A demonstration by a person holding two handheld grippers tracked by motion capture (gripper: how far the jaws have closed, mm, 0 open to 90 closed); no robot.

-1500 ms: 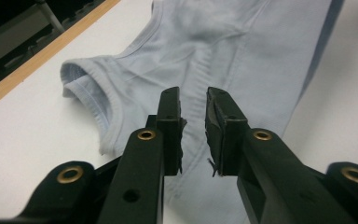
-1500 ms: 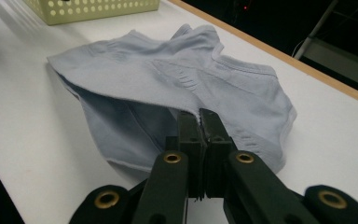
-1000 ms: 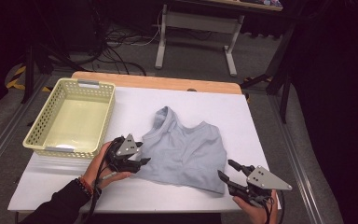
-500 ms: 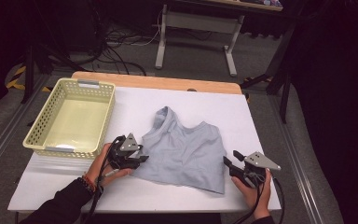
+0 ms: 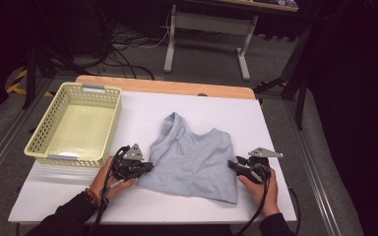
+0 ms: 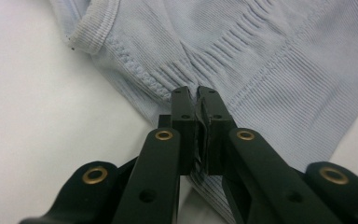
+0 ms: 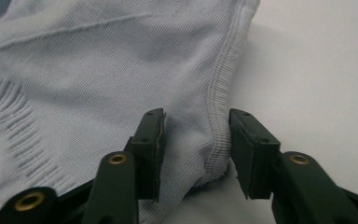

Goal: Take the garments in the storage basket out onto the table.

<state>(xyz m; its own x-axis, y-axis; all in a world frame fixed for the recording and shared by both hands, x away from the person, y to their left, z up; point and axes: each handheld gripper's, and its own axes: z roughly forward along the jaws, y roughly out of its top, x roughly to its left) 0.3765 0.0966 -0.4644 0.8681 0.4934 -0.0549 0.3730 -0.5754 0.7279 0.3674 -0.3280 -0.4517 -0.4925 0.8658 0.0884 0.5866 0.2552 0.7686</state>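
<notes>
A pale blue ribbed tank top (image 5: 192, 157) lies flat on the white table (image 5: 275, 118), neck toward the far side. My left gripper (image 5: 147, 167) is at its left edge. In the left gripper view the left gripper (image 6: 196, 93) has just closed and is shut on a pinch of the top (image 6: 270, 56) near the armhole seam. My right gripper (image 5: 232, 164) is at the top's right edge. In the right gripper view the right gripper (image 7: 196, 114) straddles the bunched side hem of the top (image 7: 98, 60), its jaws closing in but still apart.
A pale yellow perforated basket (image 5: 44, 152) stands on the table's left side, close behind my left hand. A wooden strip (image 5: 167, 86) runs along the table's far edge. Table legs and cables lie on the floor beyond.
My right hand has come in leftward and down from the table's right front corner to the top's right edge. The left gripper's jaws have closed on the fabric.
</notes>
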